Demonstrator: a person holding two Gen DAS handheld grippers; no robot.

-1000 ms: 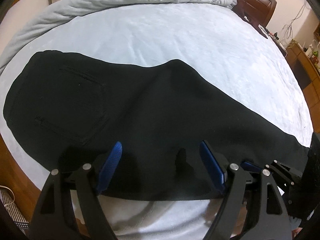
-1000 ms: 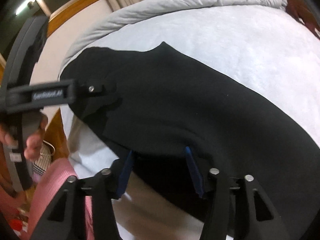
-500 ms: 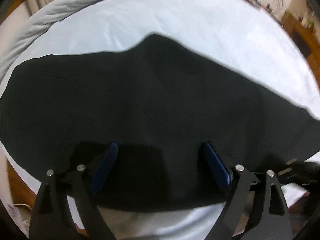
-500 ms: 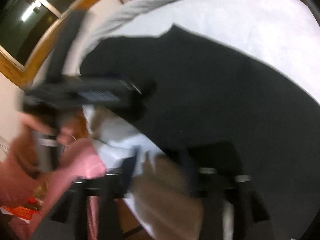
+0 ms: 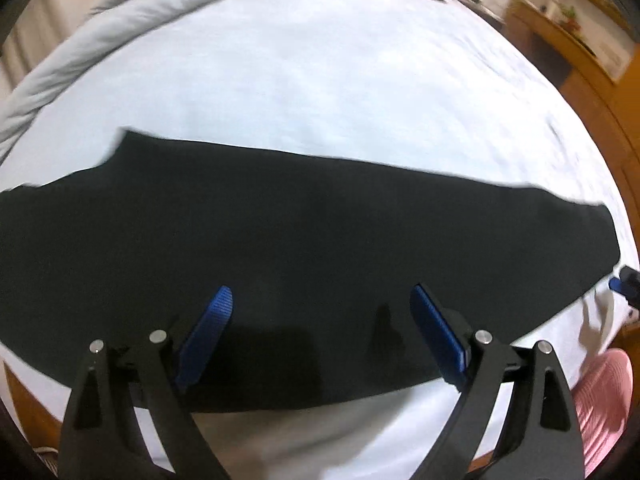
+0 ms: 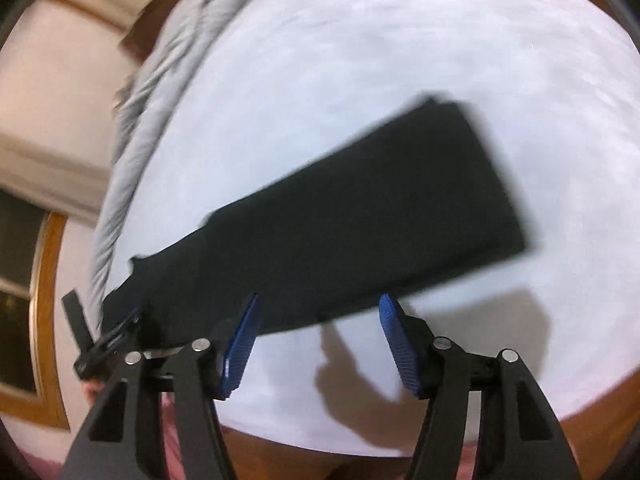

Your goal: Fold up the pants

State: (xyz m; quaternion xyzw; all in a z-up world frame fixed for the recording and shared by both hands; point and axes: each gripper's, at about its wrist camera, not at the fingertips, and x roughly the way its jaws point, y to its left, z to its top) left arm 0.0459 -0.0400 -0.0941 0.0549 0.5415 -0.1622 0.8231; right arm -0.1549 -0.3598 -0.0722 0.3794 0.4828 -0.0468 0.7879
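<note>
Black pants (image 5: 304, 240) lie flat on the pale bed sheet, folded lengthwise, stretching left to right. In the left wrist view my left gripper (image 5: 320, 312) is open and empty above the pants' near edge. In the right wrist view the pants (image 6: 360, 216) run diagonally, with the leg hems at the upper right. My right gripper (image 6: 318, 320) is open and empty, just off the near edge of the legs. The left gripper (image 6: 100, 344) shows at the left edge of that view; the right gripper's blue tip (image 5: 622, 282) shows at the right edge of the left wrist view.
A grey duvet (image 5: 132, 20) is bunched along the far left of the bed (image 5: 360, 80). Wooden furniture (image 5: 580, 52) stands at the far right. The bed's wooden frame (image 6: 592, 424) runs along the near edge. A pink sleeve (image 5: 600, 400) is at the lower right.
Both grippers have swung right along the pants. The right one now looks at the leg hems instead of the seat area. Both stay open.
</note>
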